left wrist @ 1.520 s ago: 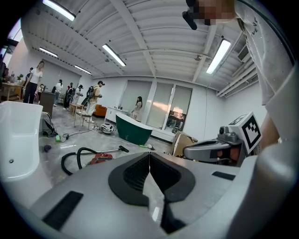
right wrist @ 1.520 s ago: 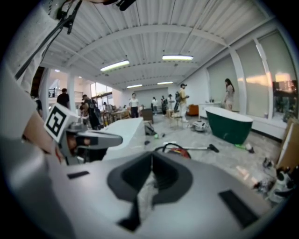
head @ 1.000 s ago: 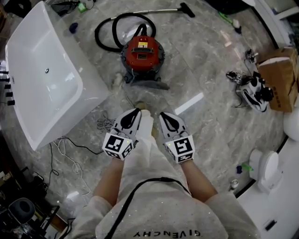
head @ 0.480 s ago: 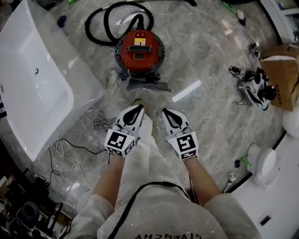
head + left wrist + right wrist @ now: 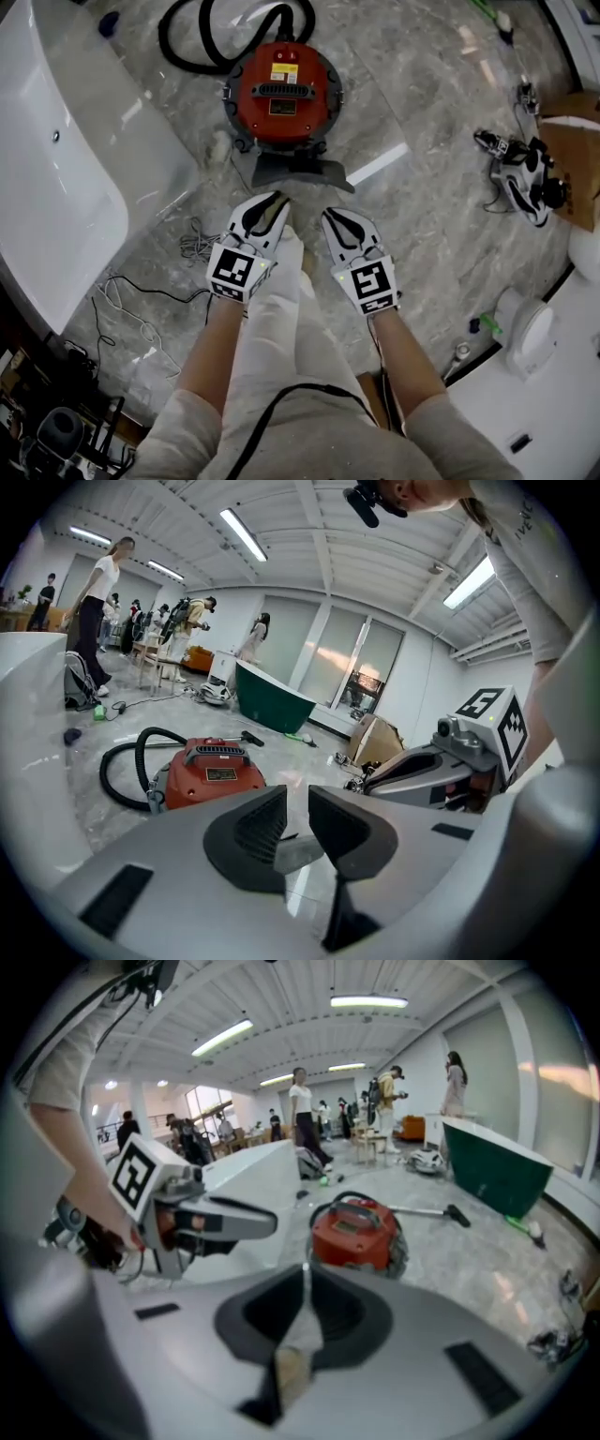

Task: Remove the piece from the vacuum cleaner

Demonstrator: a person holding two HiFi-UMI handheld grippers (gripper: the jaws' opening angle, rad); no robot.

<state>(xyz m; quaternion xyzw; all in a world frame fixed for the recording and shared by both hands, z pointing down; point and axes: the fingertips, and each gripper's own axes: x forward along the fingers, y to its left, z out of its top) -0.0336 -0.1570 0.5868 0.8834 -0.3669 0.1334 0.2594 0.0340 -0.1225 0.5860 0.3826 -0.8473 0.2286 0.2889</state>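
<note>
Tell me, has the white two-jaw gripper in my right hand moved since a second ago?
Yes. In the head view the right gripper has closed in on the round red vacuum cleaner; the strip of floor before its grey base is narrower.

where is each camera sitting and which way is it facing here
Head view: on the person's head, facing steeply down at the floor and red vacuum cleaner; shows forearms, legs, left gripper, right gripper.
Left gripper view: on the left gripper, facing along its jaws, which have just been opening with nothing between them, toward the vacuum cleaner; right gripper at right.
Right gripper view: on the right gripper, facing along its shut jaws toward the vacuum cleaner; left gripper at left.
Shared: all three see the vacuum cleaner.
</note>
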